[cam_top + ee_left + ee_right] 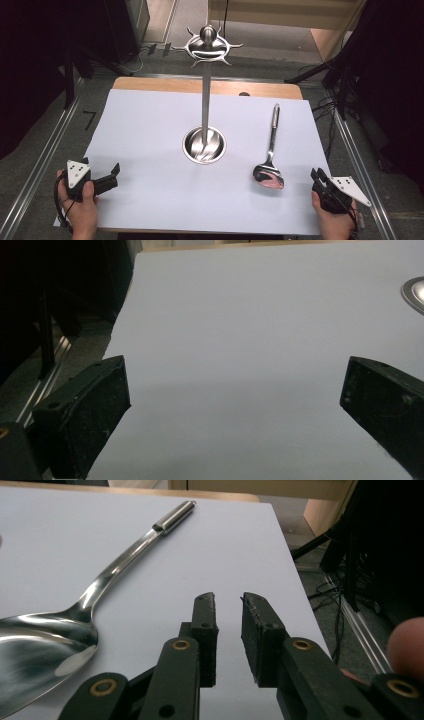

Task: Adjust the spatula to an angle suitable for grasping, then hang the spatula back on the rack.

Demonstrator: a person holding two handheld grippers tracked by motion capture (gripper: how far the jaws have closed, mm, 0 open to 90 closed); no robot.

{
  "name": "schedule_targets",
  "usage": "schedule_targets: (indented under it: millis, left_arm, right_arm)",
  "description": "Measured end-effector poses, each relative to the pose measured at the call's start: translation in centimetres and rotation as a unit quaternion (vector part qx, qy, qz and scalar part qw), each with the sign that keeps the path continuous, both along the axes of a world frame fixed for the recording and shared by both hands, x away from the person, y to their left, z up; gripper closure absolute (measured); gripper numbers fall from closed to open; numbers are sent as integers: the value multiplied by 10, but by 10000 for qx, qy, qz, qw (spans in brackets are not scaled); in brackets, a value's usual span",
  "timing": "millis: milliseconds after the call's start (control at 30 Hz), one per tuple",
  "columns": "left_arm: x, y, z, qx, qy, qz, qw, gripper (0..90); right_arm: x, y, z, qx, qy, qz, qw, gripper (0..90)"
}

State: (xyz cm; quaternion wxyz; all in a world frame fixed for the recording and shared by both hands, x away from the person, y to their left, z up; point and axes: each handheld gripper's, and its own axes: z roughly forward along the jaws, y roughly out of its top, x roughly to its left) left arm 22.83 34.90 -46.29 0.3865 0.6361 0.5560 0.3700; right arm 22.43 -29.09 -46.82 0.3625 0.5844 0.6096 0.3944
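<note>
Left gripper point(114, 172) rests at the near left corner of the white sheet point(150, 130) that covers the worktop point(165, 84). In the left gripper view its jaws stand wide apart with bare sheet between them: released, holding nothing.

Right gripper point(317, 176) sits at the near right edge of the sheet, held in the person's right hand point(332, 220). In the right gripper view its jaws are drawn close, a narrow gap left between the pads point(205, 630), nothing in that gap: nearly clenched, empty.

Spoon point(270, 160) lies flat on the sheet just to the left of the right gripper, not touching it. Its bowl is level with the jaw tips; its handle runs away from the gripper toward the far edge of the worktop.

Metal stand point(204, 95) is upright, ahead of both grippers and roughly midway between them, well apart from each. Round dish base point(204, 146) on the sheet, hooked crown point(210, 46) at the top. The spoon lies to the right of the base, apart from it.
</note>
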Motion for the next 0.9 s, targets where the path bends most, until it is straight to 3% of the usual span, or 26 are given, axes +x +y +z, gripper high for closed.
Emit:
schedule_targets:
  millis: [233, 400, 567, 600, 700, 900]
  left_arm:
    - [1, -1, 0, 63, 31, -1, 10000, 2]
    - [1, -1, 0, 66, 39, -17, 10000, 3]
    - [1, -1, 0, 45, 59, -2, 10000, 2]
    - [1, -1, 0, 60, 66, 2, 10000, 2]
    - [2, -1, 0, 46, 83, -6, 10000, 2]
    - [1, -1, 0, 51, 60, -8, 10000, 2]
  right_arm:
    - [6, -1, 0, 43, 186, -197, 9996, 768]
    - [18, -1, 4, 51, 465, -320, 9984, 794]
    - [33, 2, 7, 88, 763, -219, 9968, 840]
    - [42, 4, 8, 214, 931, -93, 9954, 883]
    - [53, 7, 10, 590, 1071, 190, 9923, 887]
    - [78, 15, 10, 638, 1504, 320, 9861, 899]
